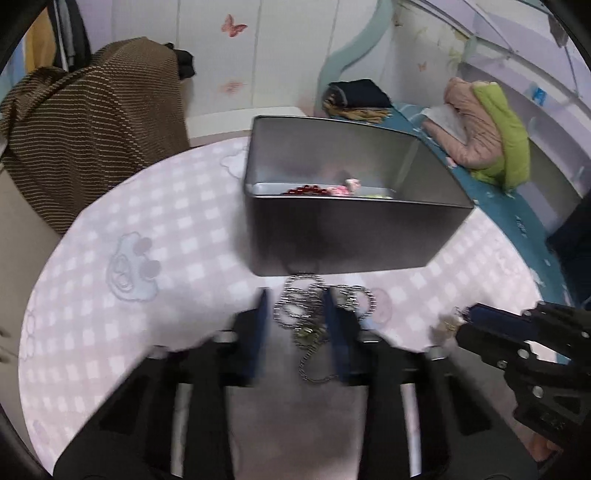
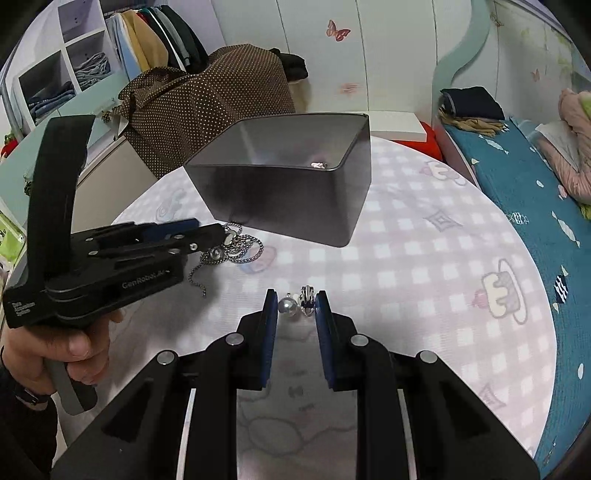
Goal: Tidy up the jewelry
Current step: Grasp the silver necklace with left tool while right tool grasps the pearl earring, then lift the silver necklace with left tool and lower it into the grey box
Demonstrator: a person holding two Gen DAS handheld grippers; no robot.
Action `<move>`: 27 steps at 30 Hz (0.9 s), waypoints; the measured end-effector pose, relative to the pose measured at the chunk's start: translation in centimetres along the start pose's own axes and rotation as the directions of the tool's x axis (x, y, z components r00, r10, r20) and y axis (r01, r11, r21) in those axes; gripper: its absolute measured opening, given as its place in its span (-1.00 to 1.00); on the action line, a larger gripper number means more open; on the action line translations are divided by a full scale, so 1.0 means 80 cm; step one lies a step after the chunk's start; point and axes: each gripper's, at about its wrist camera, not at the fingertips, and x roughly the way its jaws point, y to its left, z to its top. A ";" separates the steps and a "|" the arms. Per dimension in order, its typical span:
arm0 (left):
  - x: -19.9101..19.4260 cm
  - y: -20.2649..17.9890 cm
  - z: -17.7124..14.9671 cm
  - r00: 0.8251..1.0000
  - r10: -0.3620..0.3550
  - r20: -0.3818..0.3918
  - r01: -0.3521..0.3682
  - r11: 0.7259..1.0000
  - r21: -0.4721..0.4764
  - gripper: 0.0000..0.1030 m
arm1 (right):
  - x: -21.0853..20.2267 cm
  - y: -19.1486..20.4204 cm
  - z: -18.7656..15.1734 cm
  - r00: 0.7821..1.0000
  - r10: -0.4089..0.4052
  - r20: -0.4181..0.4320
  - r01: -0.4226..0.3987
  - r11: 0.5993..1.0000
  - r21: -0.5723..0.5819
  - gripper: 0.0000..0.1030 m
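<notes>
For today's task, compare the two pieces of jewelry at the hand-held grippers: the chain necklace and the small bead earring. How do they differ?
1. The chain necklace is long and coiled in loops; the bead earring is small and compact.
2. The necklace lies on the tablecloth beside the metal tin; the earring is farther from the tin.
3. The left hand-held gripper has closed on the necklace; the right hand-held gripper grips the earring.

Both are silvery and outside the tin.

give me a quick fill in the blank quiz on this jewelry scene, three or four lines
1. The silver chain lies on the tablecloth in front of the metal ____.
2. Inside the tin, beads of a ____ colour show by the near wall.
3. The right gripper holds a small piece with a silver ____ on it.
4. The sticker on the wall is shaped like a ____.

Missing words: tin; red; ball; butterfly
</notes>
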 end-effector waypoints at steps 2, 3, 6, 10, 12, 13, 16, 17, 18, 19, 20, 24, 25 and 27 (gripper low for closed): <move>-0.003 0.000 0.001 1.000 -0.018 -0.001 0.018 1.000 0.002 -0.95 | -0.002 0.001 0.001 1.000 0.000 0.004 0.000 1.000 -0.001 -0.63; -0.006 0.001 0.002 0.999 -0.036 0.001 0.036 0.999 -0.004 -0.95 | -0.004 0.001 0.001 1.000 0.001 0.006 -0.001 1.000 -0.002 -0.63; -0.021 0.004 0.003 0.998 -0.065 0.023 0.065 0.998 -0.009 -0.95 | -0.008 0.001 0.000 1.000 0.000 0.009 0.000 1.000 -0.004 -0.63; -0.041 0.006 0.003 0.996 -0.067 0.051 0.068 0.998 -0.012 -0.95 | -0.014 0.002 0.001 1.000 0.001 0.016 -0.001 1.000 -0.004 -0.63; -0.056 0.010 0.004 0.995 -0.066 0.073 0.068 0.998 -0.016 -0.95 | -0.019 0.004 0.003 1.000 0.001 0.024 -0.001 1.000 -0.008 -0.63; -0.063 0.011 0.003 0.994 -0.067 0.082 0.068 0.998 -0.016 -0.95 | -0.021 0.005 0.004 1.000 0.001 0.027 -0.001 1.000 -0.010 -0.63; -0.087 0.016 0.004 0.991 -0.065 0.114 0.066 0.998 -0.013 -0.95 | -0.031 0.010 0.008 0.999 0.002 0.044 -0.001 1.000 -0.022 -0.63; -0.099 0.017 0.004 0.989 -0.066 0.130 0.068 0.998 -0.011 -0.95 | -0.034 0.012 0.010 0.999 0.002 0.049 -0.001 1.000 -0.027 -0.63; -0.107 0.017 0.008 0.988 -0.069 0.141 0.071 0.997 -0.011 -0.95 | -0.038 0.014 0.012 0.998 0.003 0.056 -0.001 0.999 -0.033 -0.63; -0.117 0.017 0.009 0.985 -0.072 0.154 0.074 0.997 -0.009 -0.95 | -0.042 0.017 0.015 0.998 0.003 0.064 0.000 0.999 -0.041 -0.63; -0.126 0.017 0.010 0.983 -0.071 0.167 0.073 0.997 -0.003 -0.95 | -0.045 0.020 0.018 0.997 0.003 0.071 0.000 0.999 -0.047 -0.63; -0.163 0.015 0.018 0.973 -0.064 0.221 0.062 0.998 0.020 -0.95 | -0.060 0.032 0.030 0.994 0.002 0.105 0.007 0.997 -0.083 -0.63; -0.173 0.015 0.020 0.970 -0.062 0.235 0.057 0.998 0.025 -0.95 | -0.063 0.033 0.032 0.994 0.003 0.111 0.007 0.996 -0.088 -0.63; -0.187 0.014 0.023 0.965 -0.057 0.257 0.050 0.998 0.035 -0.95 | -0.071 0.039 0.036 0.992 0.005 0.128 0.008 0.995 -0.103 -0.63</move>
